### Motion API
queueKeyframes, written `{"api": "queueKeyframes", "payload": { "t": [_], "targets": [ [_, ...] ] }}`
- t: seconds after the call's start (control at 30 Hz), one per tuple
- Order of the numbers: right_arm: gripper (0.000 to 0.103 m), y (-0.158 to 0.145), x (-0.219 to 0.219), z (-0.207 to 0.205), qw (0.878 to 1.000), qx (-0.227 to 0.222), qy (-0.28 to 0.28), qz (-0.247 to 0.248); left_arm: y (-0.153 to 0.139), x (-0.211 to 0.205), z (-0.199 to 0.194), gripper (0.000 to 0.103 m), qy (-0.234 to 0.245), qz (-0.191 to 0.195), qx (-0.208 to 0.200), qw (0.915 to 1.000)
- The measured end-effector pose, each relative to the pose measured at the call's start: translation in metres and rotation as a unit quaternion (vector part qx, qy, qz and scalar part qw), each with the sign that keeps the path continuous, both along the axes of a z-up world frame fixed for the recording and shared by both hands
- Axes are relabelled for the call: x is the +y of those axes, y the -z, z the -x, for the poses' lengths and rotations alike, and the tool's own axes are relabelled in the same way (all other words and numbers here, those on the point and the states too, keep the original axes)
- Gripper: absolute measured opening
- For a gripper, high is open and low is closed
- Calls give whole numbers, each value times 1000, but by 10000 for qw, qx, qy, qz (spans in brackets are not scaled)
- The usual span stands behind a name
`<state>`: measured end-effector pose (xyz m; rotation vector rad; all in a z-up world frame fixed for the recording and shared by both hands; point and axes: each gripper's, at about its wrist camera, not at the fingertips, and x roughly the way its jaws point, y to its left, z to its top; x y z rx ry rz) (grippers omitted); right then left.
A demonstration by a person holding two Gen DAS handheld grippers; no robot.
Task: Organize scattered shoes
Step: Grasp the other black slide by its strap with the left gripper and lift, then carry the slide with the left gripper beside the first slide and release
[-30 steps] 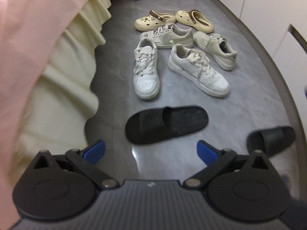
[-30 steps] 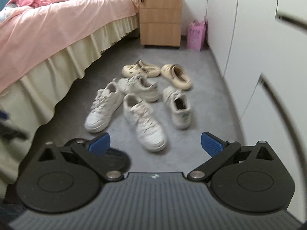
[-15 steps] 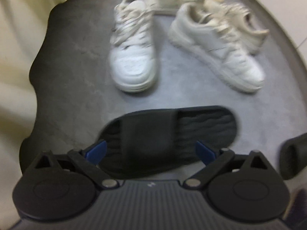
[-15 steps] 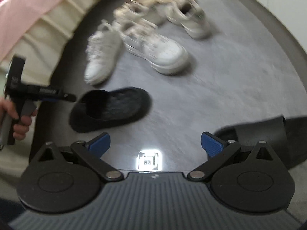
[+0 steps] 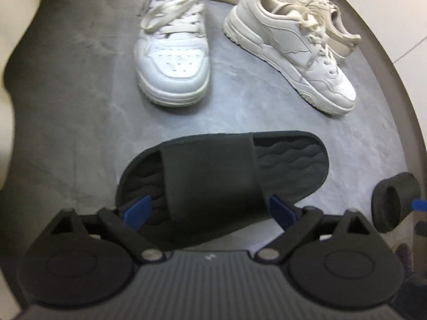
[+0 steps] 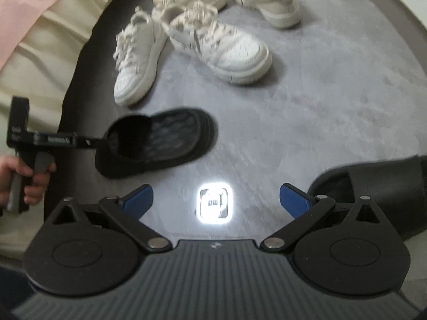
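Observation:
A black slide slipper lies sideways on the grey floor. My left gripper is low over it, its jaws wide and closing, with the slipper's strap between the blue pads, which do not press on it. The second black slipper lies just right of my right gripper, which is open over bare floor. The right wrist view also shows the first slipper with the left tool's tip at its strap.
Two white sneakers sit beyond the slipper, with beige sneakers behind them. A cream bed skirt runs along the left and white cabinet doors along the right. A hand holds the left tool.
Both grippers have dropped toward the floor and tilted down. The left one has come over the first black slipper, and the right one has come down beside the second slipper.

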<state>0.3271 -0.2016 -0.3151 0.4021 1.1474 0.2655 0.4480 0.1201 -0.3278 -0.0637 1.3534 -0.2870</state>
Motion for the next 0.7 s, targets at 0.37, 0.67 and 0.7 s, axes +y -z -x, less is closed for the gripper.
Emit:
{"api": "queueKeyframes", "payload": {
  "t": [0.37, 0.67, 0.7],
  "targets": [
    [103, 21, -25, 10, 9959, 497, 626, -424, 35, -4, 9, 94, -944, 468, 750, 9916],
    [103, 28, -27, 16, 9944, 505, 746, -561, 41, -52, 32, 92, -1558, 1011, 1571, 9700],
    [103, 29, -27, 16, 9945, 504, 753, -533, 42, -58, 34, 92, -1578, 1000, 1635, 9687]
  ]
}}
